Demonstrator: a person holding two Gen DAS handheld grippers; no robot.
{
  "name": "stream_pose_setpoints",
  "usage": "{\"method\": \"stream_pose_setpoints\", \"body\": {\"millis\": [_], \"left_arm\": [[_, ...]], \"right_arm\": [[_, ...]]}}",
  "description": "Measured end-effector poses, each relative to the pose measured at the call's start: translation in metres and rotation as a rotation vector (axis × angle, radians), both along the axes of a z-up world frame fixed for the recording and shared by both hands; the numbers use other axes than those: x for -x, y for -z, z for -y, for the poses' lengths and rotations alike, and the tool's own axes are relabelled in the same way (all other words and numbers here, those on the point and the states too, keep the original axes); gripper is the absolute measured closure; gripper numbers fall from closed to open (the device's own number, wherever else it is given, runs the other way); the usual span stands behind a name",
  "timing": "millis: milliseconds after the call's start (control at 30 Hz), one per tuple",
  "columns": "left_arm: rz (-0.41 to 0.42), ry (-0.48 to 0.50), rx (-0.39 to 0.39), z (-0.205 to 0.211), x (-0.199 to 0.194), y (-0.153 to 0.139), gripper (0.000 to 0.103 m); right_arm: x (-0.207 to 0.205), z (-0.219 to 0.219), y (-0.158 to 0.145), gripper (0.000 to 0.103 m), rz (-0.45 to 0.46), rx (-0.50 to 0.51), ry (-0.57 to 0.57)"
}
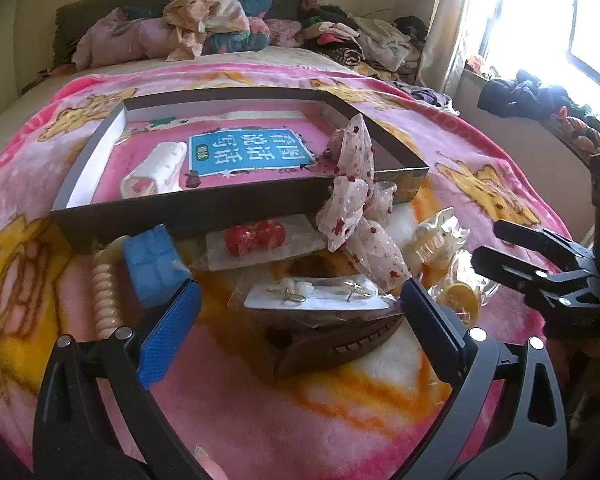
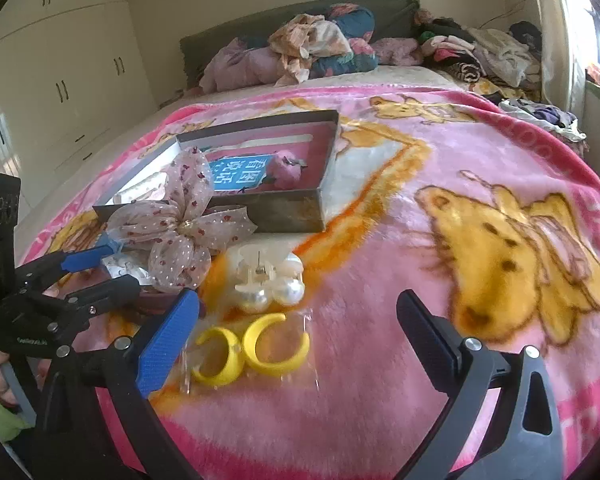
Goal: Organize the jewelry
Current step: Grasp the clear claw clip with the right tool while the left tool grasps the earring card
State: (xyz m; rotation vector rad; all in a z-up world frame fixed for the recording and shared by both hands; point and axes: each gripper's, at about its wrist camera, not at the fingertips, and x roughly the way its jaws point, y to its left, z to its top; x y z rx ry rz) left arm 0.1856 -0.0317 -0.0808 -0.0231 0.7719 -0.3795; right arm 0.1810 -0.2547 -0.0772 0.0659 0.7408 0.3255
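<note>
Your left gripper (image 1: 300, 312) hangs wide open and empty over the near pile on the bed, its jaws straddling the earring card (image 1: 316, 294) that lies in a clear sleeve on top of a brown clip (image 1: 332, 340). Your right gripper (image 2: 298, 332) is just as wide open and holds nothing; the yellow hoops (image 2: 252, 346) in their bag lie just ahead of its left finger, with the pearl earrings (image 2: 270, 284) a little farther on.

The box (image 1: 188, 208) sits on the far side of the pile, on the pink blanket (image 2: 380, 240). It already holds a white clip (image 1: 156, 174); the bow (image 1: 352, 208) leans over its near right corner, half in and half out.

The card looks like the step in hand. Come down so the jaws close on the sleeve's edges, not on the brown clip under it, or you will likely drag both. The sleeve is probably slippery, so close fully before you lift. Lift high enough to clear the box's near wall, and keep left of the bow so you do not snag it. Set the card flat in the bare part of the box. Hold your right gripper back near the hoops, well apart from the left one's path.
</note>
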Motion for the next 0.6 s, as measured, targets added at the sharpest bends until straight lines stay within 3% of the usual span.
{"method": "stream_pose_setpoints", "body": {"millis": [167, 233, 300, 367, 433, 600], "left_arm": [[-0.006, 0.027, 0.027, 0.003, -0.003, -0.001, 0.032], [-0.004, 0.034, 0.024, 0.005, -0.003, -0.002, 0.033], [-0.008, 0.038, 0.032, 0.004, -0.003, -0.003, 0.034], [-0.01, 0.037, 0.036, 0.003, -0.003, -0.003, 0.037], [-0.011, 0.04, 0.04, 0.003, -0.002, -0.004, 0.043], [-0.001, 0.044, 0.047, 0.001, 0.0, -0.01, 0.043]], "right_arm": [[-0.018, -0.008, 0.007, 0.022, -0.037, -0.013, -0.027], [-0.025, -0.012, 0.01, 0.028, -0.053, -0.016, -0.039], [-0.029, -0.015, 0.012, 0.039, -0.062, -0.019, -0.054], [-0.033, -0.016, 0.014, 0.06, -0.074, -0.028, -0.06], [-0.034, -0.012, 0.015, 0.061, -0.079, -0.056, -0.057], [-0.03, -0.008, 0.012, 0.061, -0.067, -0.077, -0.045]]}}
